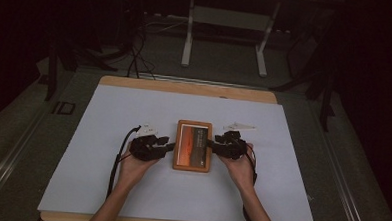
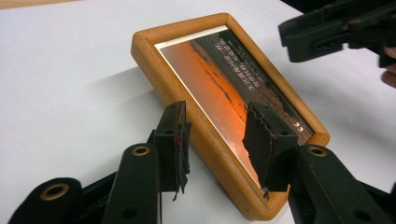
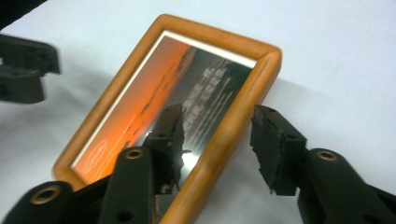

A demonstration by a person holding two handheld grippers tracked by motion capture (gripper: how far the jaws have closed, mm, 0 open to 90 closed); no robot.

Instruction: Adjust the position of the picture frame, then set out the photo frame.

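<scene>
A small rectangular picture frame (image 1: 193, 146) of smooth orange-brown wood with rounded corners is seen lying flat at the middle of the surface (image 1: 134, 108), which is covered by a matte pale sheet over a wooden board edge. A glossy print is held under the glass: an orange sunset band on one long side, a dark band with rows of small white text on the other, a thin white border at one short end.

The left gripper (image 1: 171, 146) is held at 9 o'clock of the frame, the right gripper (image 1: 210, 143) at 3 o'clock, each aimed inward at a long side. Forearms are brought in from 6 o'clock, hands wrapped around the black bodies, cables trailing back.

In the left gripper view, the left gripper (image 2: 217, 140) is set partly open, straddling the frame's wooden rail near a corner; one ragged black rubber pad (image 2: 180, 149) is outside the rail, the other over the glass. Pressing contact cannot be told. In the right gripper view, the right gripper (image 3: 219, 140) is likewise partly open astride the opposite rail, with a gap visible at the outer pad (image 3: 273, 149).

A small white flat piece (image 1: 241, 126) lies at 1 o'clock of the frame.
</scene>
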